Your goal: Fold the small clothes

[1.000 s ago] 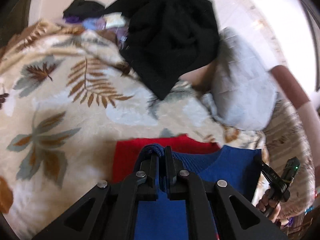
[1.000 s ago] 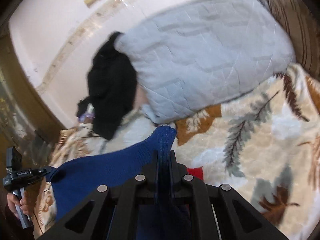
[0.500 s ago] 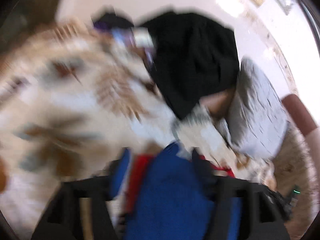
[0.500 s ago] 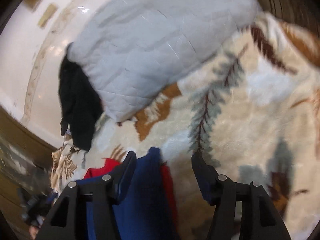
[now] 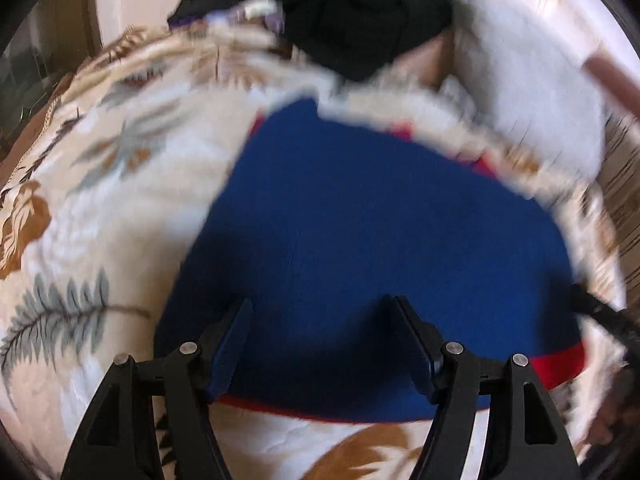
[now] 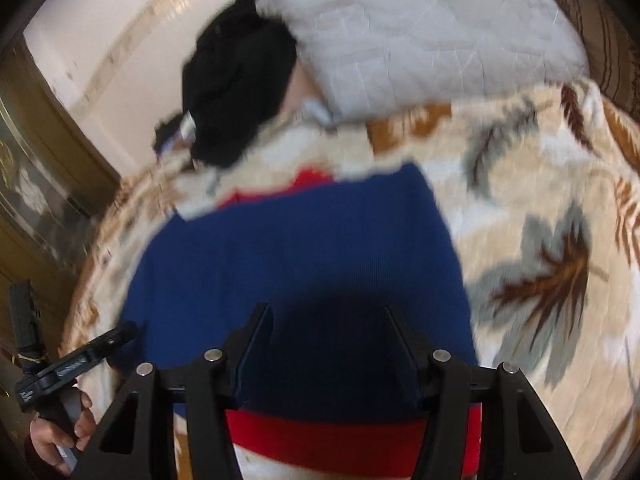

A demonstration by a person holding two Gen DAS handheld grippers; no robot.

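ribbed knit blue garment, fleecy blanket.

A blue knit garment lies spread flat on a leaf-patterned blanket, folded over so that its blue face is uppermost. Red fabric of the same piece shows as a band along the near edge and peeks out again at the far edge. The far corners look roughly squared, the surface smooth and unwrinkled. A heap of black clothing sits farther back, well apart from it, beside a grey quilted pillow.
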